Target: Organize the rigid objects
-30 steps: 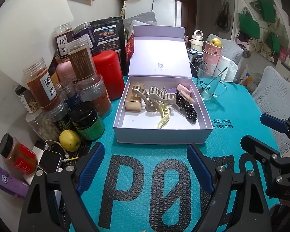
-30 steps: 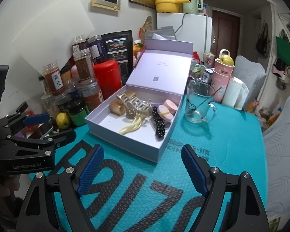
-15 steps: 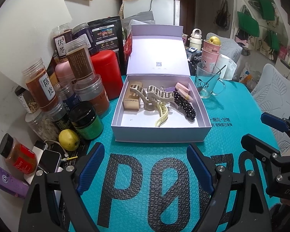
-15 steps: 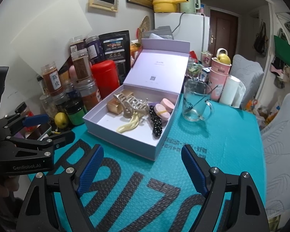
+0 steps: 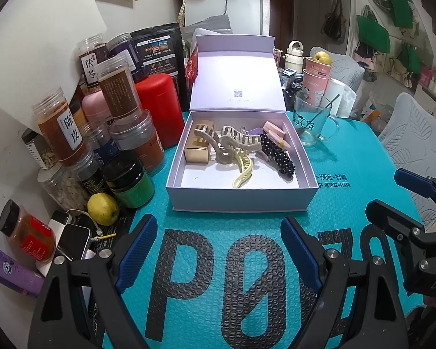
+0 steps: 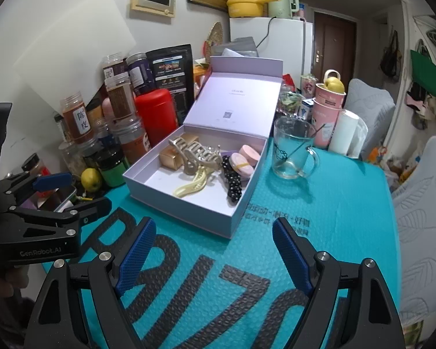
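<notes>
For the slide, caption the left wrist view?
Open left gripper faces a lidded box of hair clips beside jars.

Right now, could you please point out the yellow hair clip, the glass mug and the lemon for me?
yellow hair clip (image 5: 242, 173), left wrist view, on the middle of its curved teeth.
glass mug (image 6: 290, 148), right wrist view, on its clear side wall.
lemon (image 5: 102, 208), left wrist view, on the middle of its skin.

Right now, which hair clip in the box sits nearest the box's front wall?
The yellow clip. Its tip reaches closest to the front wall of the box; the beige claw clips and the black dotted clip lie farther back.
</notes>
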Demonstrator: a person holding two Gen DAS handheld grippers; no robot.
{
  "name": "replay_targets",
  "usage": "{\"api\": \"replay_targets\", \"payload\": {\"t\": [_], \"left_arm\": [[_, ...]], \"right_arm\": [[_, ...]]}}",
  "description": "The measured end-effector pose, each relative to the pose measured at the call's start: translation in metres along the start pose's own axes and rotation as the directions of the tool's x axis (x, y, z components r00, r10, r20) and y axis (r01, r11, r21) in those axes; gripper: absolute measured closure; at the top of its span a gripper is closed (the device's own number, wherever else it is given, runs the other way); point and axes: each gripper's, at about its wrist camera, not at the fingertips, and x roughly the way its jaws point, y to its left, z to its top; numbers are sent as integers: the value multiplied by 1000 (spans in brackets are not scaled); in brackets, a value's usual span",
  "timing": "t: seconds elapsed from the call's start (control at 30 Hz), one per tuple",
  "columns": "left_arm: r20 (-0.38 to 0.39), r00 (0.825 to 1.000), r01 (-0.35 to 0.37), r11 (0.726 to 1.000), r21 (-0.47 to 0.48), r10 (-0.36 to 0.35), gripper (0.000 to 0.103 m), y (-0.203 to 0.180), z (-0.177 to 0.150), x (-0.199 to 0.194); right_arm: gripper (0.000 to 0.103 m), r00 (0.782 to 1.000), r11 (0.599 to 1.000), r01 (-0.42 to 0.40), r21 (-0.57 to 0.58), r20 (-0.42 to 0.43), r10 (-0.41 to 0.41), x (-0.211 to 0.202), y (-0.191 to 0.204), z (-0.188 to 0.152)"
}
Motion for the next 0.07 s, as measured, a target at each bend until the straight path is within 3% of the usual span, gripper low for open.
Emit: {"api": "replay_targets", "payload": {"t": [0.07], "left_arm": [[-8,1000,-1,1000,0,1,15,0,0,3]], "right_arm": [[20,1000,1000,0,3,-3,0,1,0,-1]]}}
